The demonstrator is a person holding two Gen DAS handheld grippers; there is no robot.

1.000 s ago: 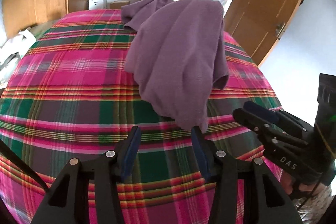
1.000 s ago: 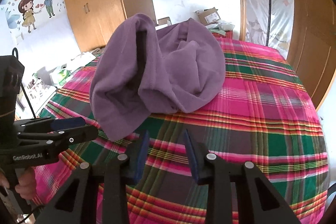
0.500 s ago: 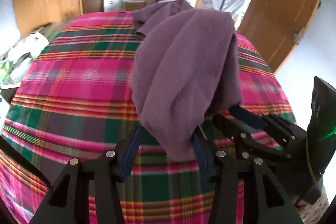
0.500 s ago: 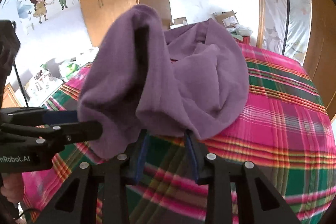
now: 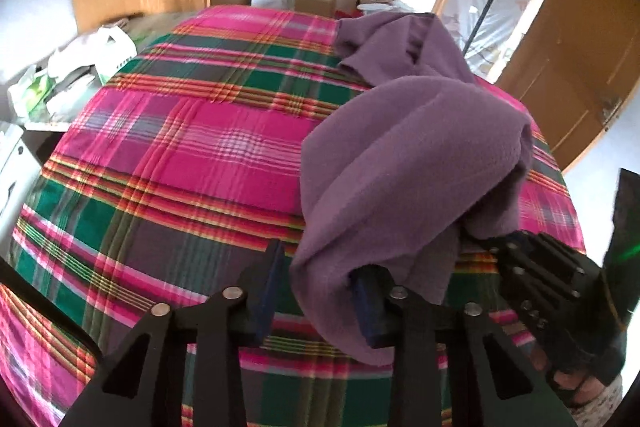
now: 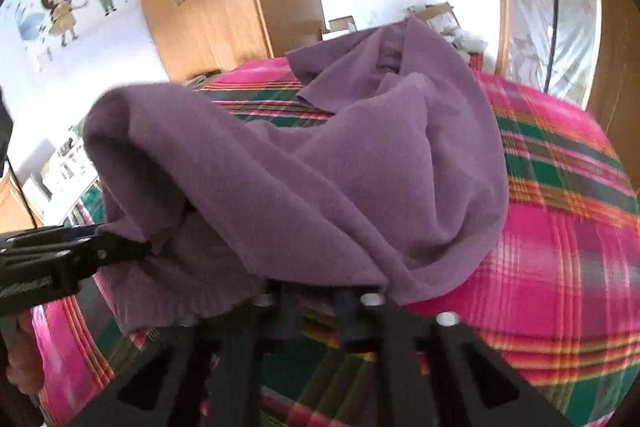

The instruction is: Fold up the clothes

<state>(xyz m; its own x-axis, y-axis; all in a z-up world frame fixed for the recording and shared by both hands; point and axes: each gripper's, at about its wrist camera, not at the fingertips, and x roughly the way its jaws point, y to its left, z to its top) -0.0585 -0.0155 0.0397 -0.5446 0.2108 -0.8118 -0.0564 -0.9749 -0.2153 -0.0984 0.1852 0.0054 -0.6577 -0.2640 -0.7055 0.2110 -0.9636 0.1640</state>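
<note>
Plaid bedspread (image 5: 192,155); purple garment (image 5: 400,163) seemingly gripper-held.

I note a plain purple garment (image 5: 408,163) on a bedspread (image 5: 192,147) of pink, green and orange plaid; black grippers, blue pads (image 5: 269,283).

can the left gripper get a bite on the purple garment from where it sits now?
Probably yes. The left gripper stands open with the near hem of the purple garment hanging between its fingers, draped over the right-hand one. Nothing blocks closing; the right gripper works a separate fold alongside.
</note>
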